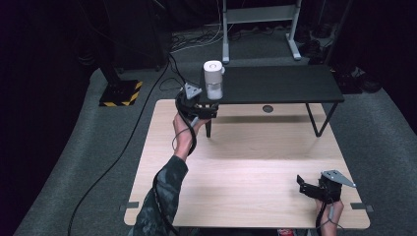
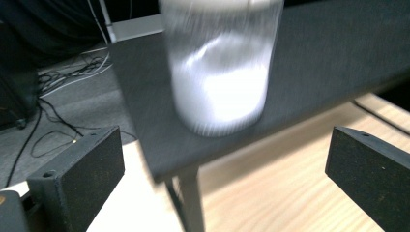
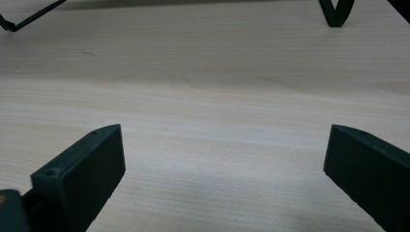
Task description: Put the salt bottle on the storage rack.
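White jar (image 1: 213, 78) with a pale lid stands upright near the left end of the black raised shelf (image 1: 280, 83), close to its front edge. Contents appear white; blurred in the left gripper view (image 2: 220, 67). The shelf stands on thin black legs at the far side of the light wood worktop (image 1: 246, 172).

Left hand-held gripper (image 1: 199, 109) sits just in front of the jar, level with the shelf edge. Its jaws are spread wide, nothing between the pads; the jar is beyond them, apart.

Right hand-held gripper (image 1: 307, 186) rests low over the near right corner of the worktop, well apart from the jar. Jaws wide, holding nothing; bare wood between them.
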